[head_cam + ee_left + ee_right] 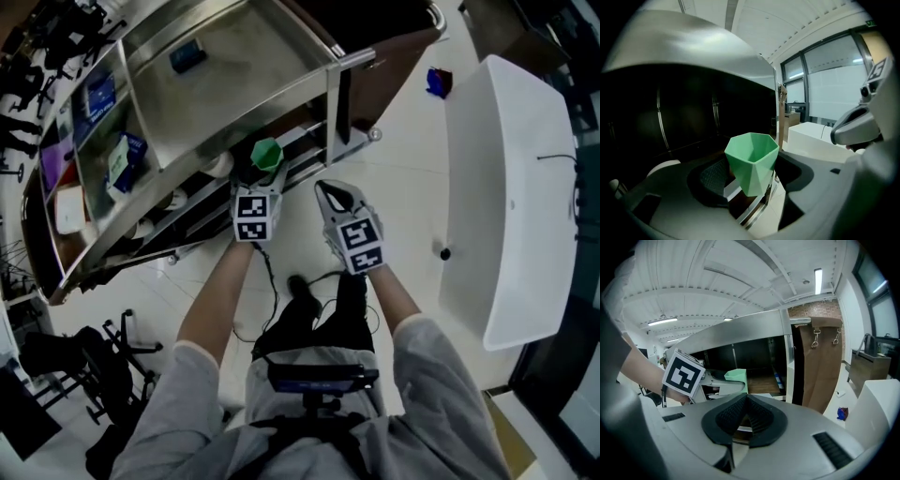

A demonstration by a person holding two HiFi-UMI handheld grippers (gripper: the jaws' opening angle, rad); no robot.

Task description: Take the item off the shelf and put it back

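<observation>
A green faceted cup [267,153] is held upright in front of the metal shelf unit [281,94], at the front edge of a lower level. My left gripper [263,174] is shut on it, with a pad on each side of the cup's lower body [752,159]. Behind the cup, the left gripper view shows the dark inside of the shelf. My right gripper [330,194] hovers just right of the left one, off the shelf's front, its pads [733,411] closed together on nothing. The right gripper view also shows the cup [736,376] and the left gripper's marker cube [683,373].
The upper shelf levels carry a dark blue box [187,56], a white and blue carton [122,159] and other items at the left. A white tub [511,187] stands to the right. A small blue thing [438,82] lies on the floor. A brown panel [822,362] stands beside the shelf's post.
</observation>
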